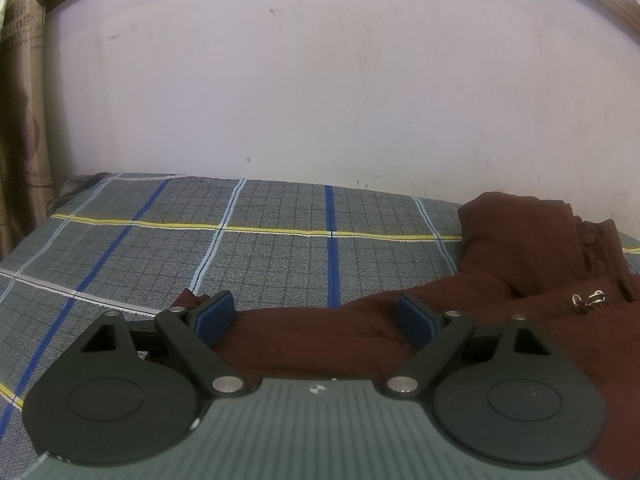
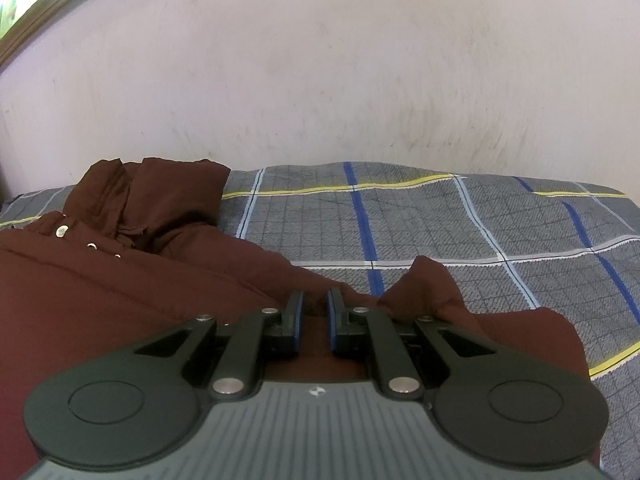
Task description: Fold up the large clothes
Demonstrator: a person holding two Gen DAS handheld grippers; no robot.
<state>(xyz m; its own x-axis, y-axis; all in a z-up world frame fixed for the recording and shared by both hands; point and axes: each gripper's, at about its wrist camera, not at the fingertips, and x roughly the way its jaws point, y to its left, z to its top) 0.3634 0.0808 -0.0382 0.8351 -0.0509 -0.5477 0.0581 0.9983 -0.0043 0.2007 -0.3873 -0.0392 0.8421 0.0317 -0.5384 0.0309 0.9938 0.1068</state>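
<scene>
A dark red-brown jacket (image 1: 500,332) lies spread across a bed covered with a grey checked sheet (image 1: 260,256), its collar end bunched up toward the pale wall (image 1: 320,80) behind the bed.

The left tongs (image 1: 316,318) stand wide apart. One jacket sleeve runs across the sheet right between the two blue pads (image 1: 216,316), but the pads do not press on it; there is clear room on both sides of the cloth. The sleeve's cuff pokes out just past the left-hand pad.

The right tongs (image 2: 315,316) are drawn nearly together, with only a thin slot between their fingers. They sit low over the jacket's other sleeve (image 2: 432,292), and red-brown cloth shows in the slot. Whether a fold is truly pinched there I cannot tell. Just beside these tongs the sleeve cloth rises in a small peak off the sheet.

A few metal snaps (image 2: 92,246) dot the jacket's front near the collar.
</scene>
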